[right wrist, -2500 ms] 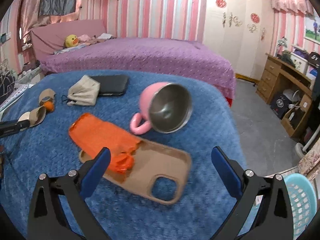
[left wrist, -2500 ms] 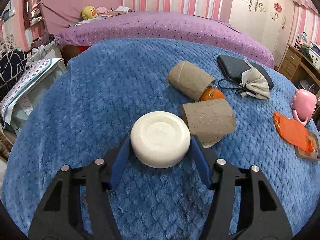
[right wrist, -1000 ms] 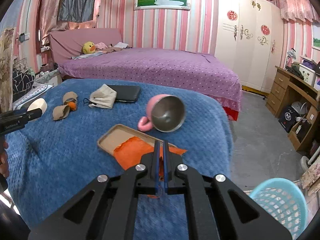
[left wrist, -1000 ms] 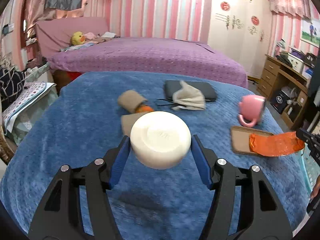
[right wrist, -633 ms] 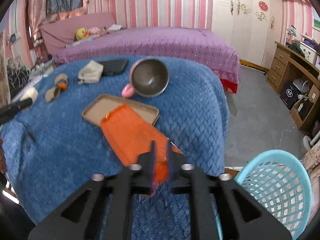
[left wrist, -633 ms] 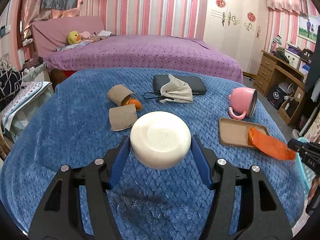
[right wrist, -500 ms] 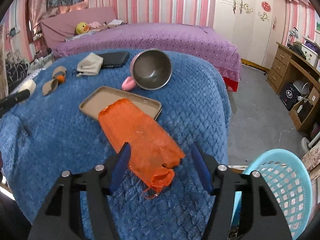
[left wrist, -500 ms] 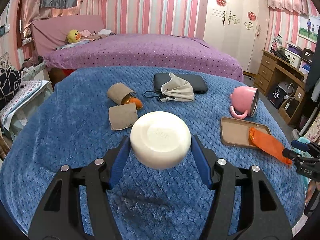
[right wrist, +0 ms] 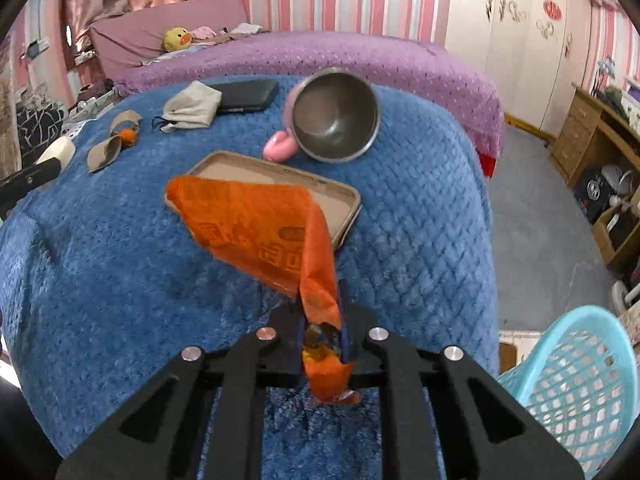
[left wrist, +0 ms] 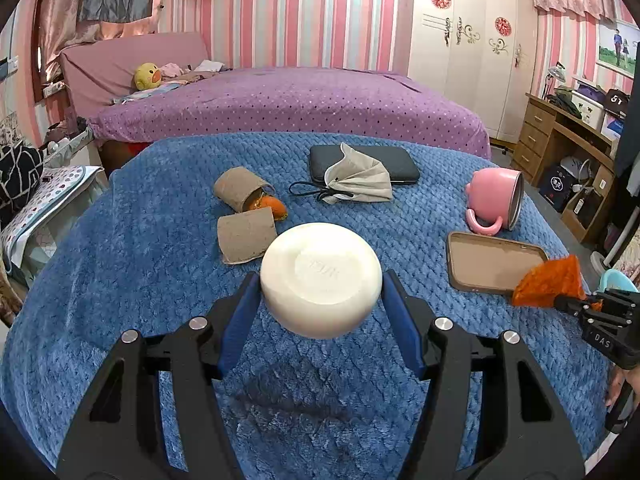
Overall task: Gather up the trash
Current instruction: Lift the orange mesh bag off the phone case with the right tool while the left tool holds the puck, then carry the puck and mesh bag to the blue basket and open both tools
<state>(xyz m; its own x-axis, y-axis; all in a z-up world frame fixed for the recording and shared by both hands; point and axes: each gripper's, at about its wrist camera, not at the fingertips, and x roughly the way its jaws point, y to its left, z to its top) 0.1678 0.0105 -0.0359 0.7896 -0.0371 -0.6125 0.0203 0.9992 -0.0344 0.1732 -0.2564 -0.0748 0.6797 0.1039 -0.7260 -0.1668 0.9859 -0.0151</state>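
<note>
My left gripper is shut on a round cream bar of soap and holds it above the blue blanket. My right gripper is shut on an orange plastic wrapper, which hangs lifted over the blanket's right edge; it also shows in the left wrist view. Two brown cardboard tubes and an orange peel lie on the blanket. A light blue mesh basket stands on the floor at the lower right.
A tan phone case, a tipped pink mug, a beige pouch and a black case lie on the blanket. A purple bed is behind. A wooden desk stands at the right.
My right gripper has shut on the orange wrapper again and lifted it off the phone case toward the blanket's right edge. My left gripper still holds the soap, a little farther back.
</note>
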